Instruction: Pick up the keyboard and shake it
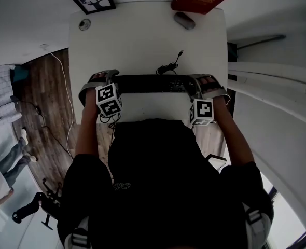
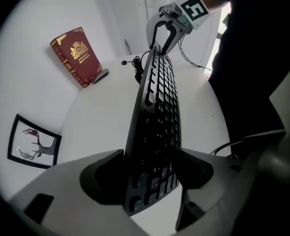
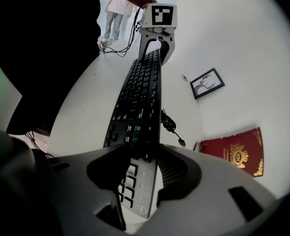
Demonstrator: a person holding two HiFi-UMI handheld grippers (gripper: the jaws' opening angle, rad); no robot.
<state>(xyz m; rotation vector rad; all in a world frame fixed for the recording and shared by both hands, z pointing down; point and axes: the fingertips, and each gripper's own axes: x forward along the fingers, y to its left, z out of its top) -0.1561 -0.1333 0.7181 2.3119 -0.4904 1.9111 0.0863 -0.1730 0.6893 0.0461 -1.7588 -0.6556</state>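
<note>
The right gripper (image 3: 135,163) is clenched on the keyboard (image 3: 137,97), its dark pads (image 3: 177,168) pressed on the end that holds the number block. One pad is finely ribbed. The left gripper (image 2: 150,166) is released: its jaws stand wide with the keyboard's other end between them, the pads just beside its faces. Both gripper shells are smooth grey plastic.

The keyboard is long, slim and black, of matte plastic, with low flat keys, pale legends and a small round badge at the corner near the right jaws. It spans the gap between the two grippers over the near edge of the table (image 1: 137,35), tilted so that its keys face the person.

The table is white, smooth and round-cornered. Beyond the keyboard lies a thin black cable (image 1: 168,66), loosely coiled. Further off are a red book (image 2: 78,55) with a gold crest and a black-framed deer picture (image 2: 34,146).
</note>
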